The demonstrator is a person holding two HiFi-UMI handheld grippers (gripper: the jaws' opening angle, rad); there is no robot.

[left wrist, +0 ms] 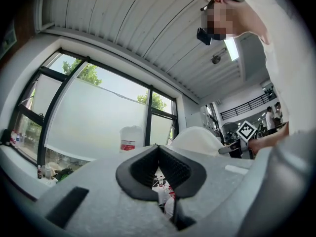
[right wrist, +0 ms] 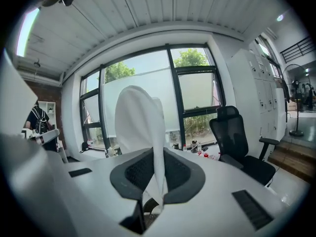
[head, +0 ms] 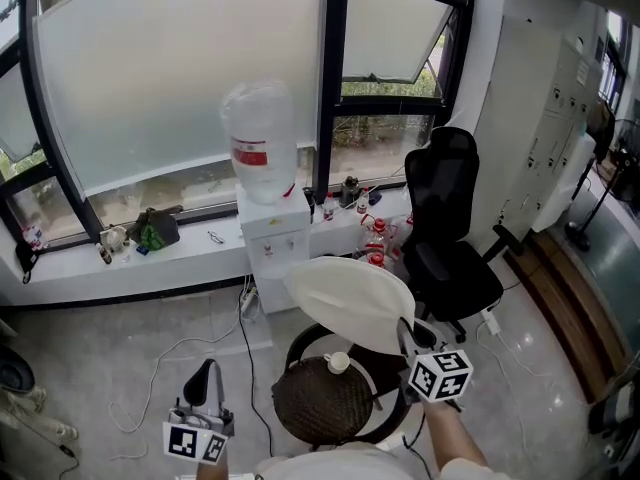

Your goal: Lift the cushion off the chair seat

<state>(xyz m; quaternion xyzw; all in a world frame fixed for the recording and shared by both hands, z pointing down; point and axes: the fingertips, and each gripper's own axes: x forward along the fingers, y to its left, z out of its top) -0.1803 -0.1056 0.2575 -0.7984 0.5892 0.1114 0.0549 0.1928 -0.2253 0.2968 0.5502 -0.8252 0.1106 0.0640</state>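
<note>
Wicker chair point(head: 320, 404) on grey floor point(head: 90, 358)

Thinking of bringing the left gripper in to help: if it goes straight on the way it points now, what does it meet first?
Nothing close: the left gripper aims left of the cushion. Probably the water dispenser bottle or the window beside it comes first; depth is unclear.

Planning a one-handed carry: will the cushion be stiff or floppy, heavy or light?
Probably fairly stiff: pinched at one edge by the right gripper, the cushion juts out without drooping. Likely light, since that pinch alone holds it.
</note>
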